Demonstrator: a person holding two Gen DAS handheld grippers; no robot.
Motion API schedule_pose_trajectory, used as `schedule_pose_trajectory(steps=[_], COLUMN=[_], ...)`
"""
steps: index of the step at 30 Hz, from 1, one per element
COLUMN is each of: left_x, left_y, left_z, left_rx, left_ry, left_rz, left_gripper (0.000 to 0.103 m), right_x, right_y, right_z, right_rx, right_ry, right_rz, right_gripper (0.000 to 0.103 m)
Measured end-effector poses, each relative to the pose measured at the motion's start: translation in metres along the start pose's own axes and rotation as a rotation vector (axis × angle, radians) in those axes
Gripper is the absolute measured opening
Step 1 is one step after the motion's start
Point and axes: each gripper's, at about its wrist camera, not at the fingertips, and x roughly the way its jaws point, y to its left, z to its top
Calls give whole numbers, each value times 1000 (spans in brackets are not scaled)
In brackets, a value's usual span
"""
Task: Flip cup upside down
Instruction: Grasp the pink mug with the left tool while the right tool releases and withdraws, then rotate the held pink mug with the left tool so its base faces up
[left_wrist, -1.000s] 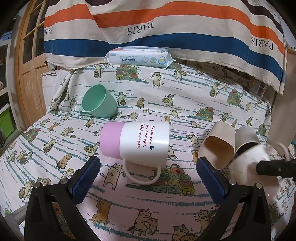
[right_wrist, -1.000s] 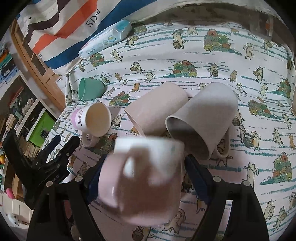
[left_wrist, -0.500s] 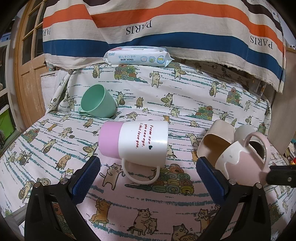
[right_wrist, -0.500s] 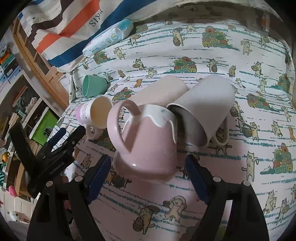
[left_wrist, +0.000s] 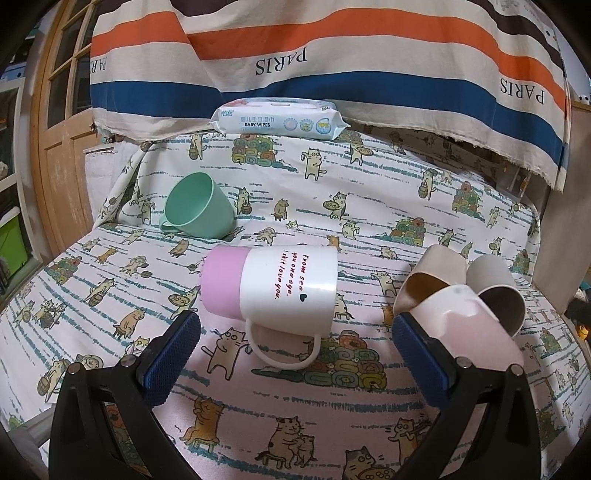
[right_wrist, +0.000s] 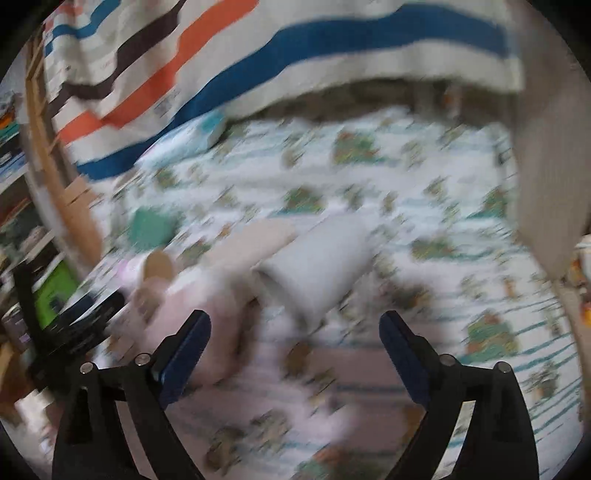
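Note:
A pink mug with white glaze (left_wrist: 476, 325) stands mouth down on the cat-print cloth, behind my left gripper's right finger (left_wrist: 421, 354). In the blurred right wrist view it shows as a pink shape (right_wrist: 184, 317) left of my right gripper (right_wrist: 295, 354), which is open and empty and apart from it. My left gripper (left_wrist: 291, 354) is open and empty, just in front of a pink and white mug (left_wrist: 273, 288) lying on its side with its handle toward me.
A green cup (left_wrist: 197, 210) lies on its side at the back left. A beige cup (left_wrist: 428, 280) and a grey cup (left_wrist: 495, 291) lie side by side behind the pink mug. A baby wipes pack (left_wrist: 277, 122) sits at the back under a striped cloth.
My right gripper has let go of the pink mug, which now rests mouth down, and has opened and pulled back fast. The left gripper has barely moved.

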Motion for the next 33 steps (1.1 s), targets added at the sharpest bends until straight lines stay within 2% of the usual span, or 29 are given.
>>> schedule_pose_trajectory(steps=[2,5,10,15,17,19,20,21,23,24,28,31,33], left_x=[0,1,3,2,-4,-19,-29,-35,-41,-41,-34,-26,-22], left_y=[0,-1,0,0,1,-4,-7,-8,-11,-14,-31,-45,-53], left_z=[0,0,0,-1,-1,-2,-2,-1,0,0,-8,-17,-20], left_rx=[1,5,6,5,-1,7,9,5,-3,3,39,45,37], left_ry=[3,5,10,2,-33,-111,-145,-156,-128,-98,10,86,116], left_rz=[1,1,4,2,14,83,75,36,-56,-75,-86,-148,-159], left_gripper=[103,103,103,103,103,103,103,103,103,103,103,103,103], right_x=[0,-4,-12,-22,-24,-25,-25,-25,-28,-31,-35,-37,-36], right_y=[-5,-15,-18,-15,-14,-14,-14,-13,-9,-7,2,9,9], right_z=[2,2,1,-8,-12,-18,-21,-22,-25,-26,-32,-33,-33], right_rx=[2,39,36,-3,-1,8,9,7,-21,-35,-87,-119,-118], right_ry=[-64,-154,-228,-314,-334,-356,-366,-366,-390,-408,-443,-447,-440], right_rz=[-35,-27,0,-70,-76,-85,-93,-107,-153,-165,-188,-183,-172], right_gripper=[102,103,103,103,103,103,103,103,103,103,103,103,103])
